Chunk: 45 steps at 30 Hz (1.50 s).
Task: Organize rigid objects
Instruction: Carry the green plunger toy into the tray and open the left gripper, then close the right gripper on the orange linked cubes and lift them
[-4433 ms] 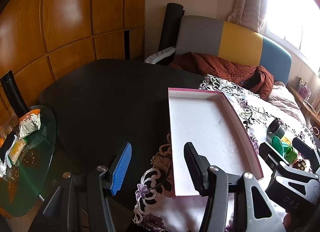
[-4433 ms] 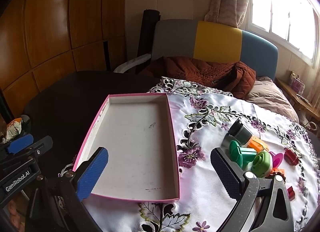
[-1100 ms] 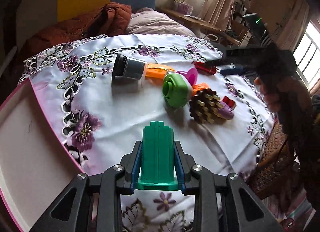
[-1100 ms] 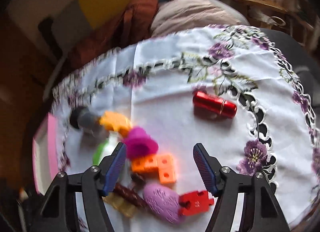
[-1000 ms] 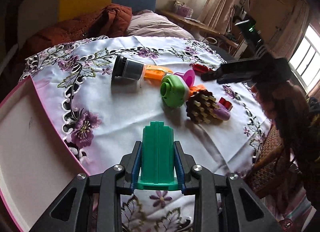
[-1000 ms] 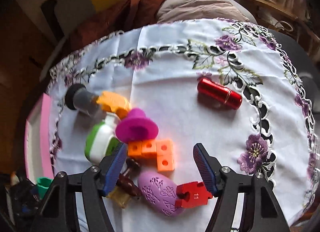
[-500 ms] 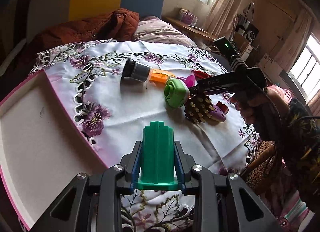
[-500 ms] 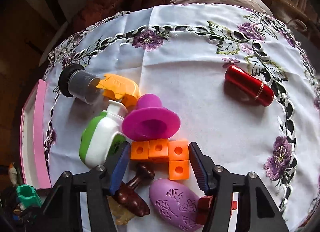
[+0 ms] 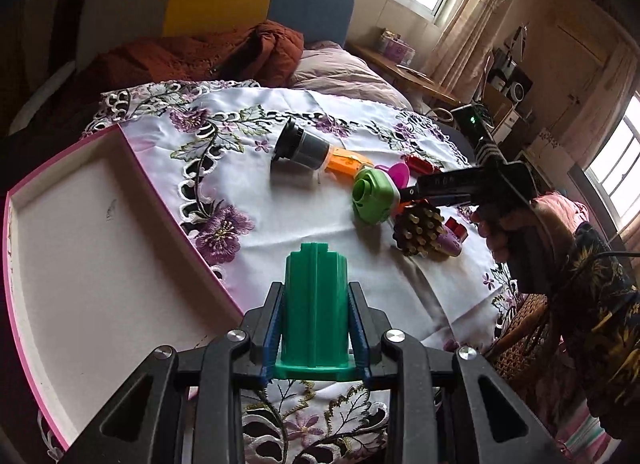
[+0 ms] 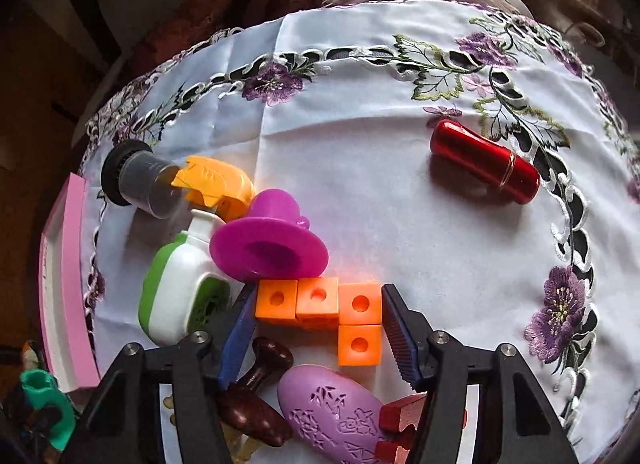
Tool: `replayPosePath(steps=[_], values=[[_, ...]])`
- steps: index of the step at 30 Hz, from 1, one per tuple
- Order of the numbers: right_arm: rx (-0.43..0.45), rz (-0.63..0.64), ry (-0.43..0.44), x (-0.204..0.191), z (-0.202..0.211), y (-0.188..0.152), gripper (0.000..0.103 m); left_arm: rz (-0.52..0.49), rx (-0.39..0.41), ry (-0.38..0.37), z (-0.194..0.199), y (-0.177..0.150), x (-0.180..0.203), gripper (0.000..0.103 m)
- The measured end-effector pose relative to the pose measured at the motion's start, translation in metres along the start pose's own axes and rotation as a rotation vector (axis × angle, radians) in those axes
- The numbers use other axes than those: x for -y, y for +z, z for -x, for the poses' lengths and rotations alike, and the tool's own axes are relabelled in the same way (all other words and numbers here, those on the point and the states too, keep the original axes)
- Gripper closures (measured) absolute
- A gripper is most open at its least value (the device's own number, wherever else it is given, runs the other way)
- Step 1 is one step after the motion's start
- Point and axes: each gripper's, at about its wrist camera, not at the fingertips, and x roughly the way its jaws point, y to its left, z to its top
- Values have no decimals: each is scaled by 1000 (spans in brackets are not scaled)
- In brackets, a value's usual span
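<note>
My left gripper (image 9: 316, 292) is shut on a green ribbed plastic piece (image 9: 316, 304), held above the flowered tablecloth just right of the pink-rimmed white tray (image 9: 172, 224). The same green piece (image 10: 40, 396) shows at the lower left of the right wrist view. My right gripper (image 10: 318, 290) points down into the pile of toys. Its blue pads (image 10: 396, 324) touch both ends of an L of orange cube blocks (image 10: 320, 302) that lies on the cloth. In the left wrist view the right gripper (image 9: 404, 200) sits over the pile, held by a hand.
Around the blocks lie a magenta hat-shaped piece (image 10: 268, 248), a green-and-white bottle (image 10: 176, 292), an orange toy (image 10: 216, 184), a grey cup (image 10: 136, 180), a brown studded massager (image 10: 256, 396), a purple oval (image 10: 336, 416) and a red puzzle piece (image 10: 400, 424). A red tube (image 10: 484, 162) lies apart.
My right gripper has come down onto the pile and its jaws have narrowed around the orange blocks. My left gripper has carried the green piece toward the tray, which fills more of its view.
</note>
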Motion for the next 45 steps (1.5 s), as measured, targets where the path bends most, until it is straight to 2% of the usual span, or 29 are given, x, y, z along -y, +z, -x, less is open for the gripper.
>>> replayPosePath(steps=[4,8,10,15,17,21,26,32,36,39,45], values=[[5,31,-30,-3,-2,1,42,14,20,10,7,1,-5,73],[-2,64,-71,-8,-4,0,43,75,52,39,19,0,-26,73],[-9,75,-84,-10,-7,-1,43,123,70,72,26,0,-46,73],[-9,95,-103,-13,-9,-2,43,323,101,154,43,8,-123,73],[-7,98,-105,-14,-10,-1,43,359,109,202,44,16,-150,73],[-1,112,-116,-20,-12,-3,43,411,90,265,36,33,-192,73],[4,117,-118,-17,-9,-5,43,401,56,354,18,49,-222,73],[8,124,-121,-19,-9,-5,43,379,23,440,3,57,-234,69],[7,127,-123,-20,-9,-5,43,383,62,449,21,51,-228,65],[8,130,-126,-20,-9,-5,43,388,120,480,46,39,-212,65],[15,136,-134,-21,-8,-4,43,359,146,518,70,7,-163,65]])
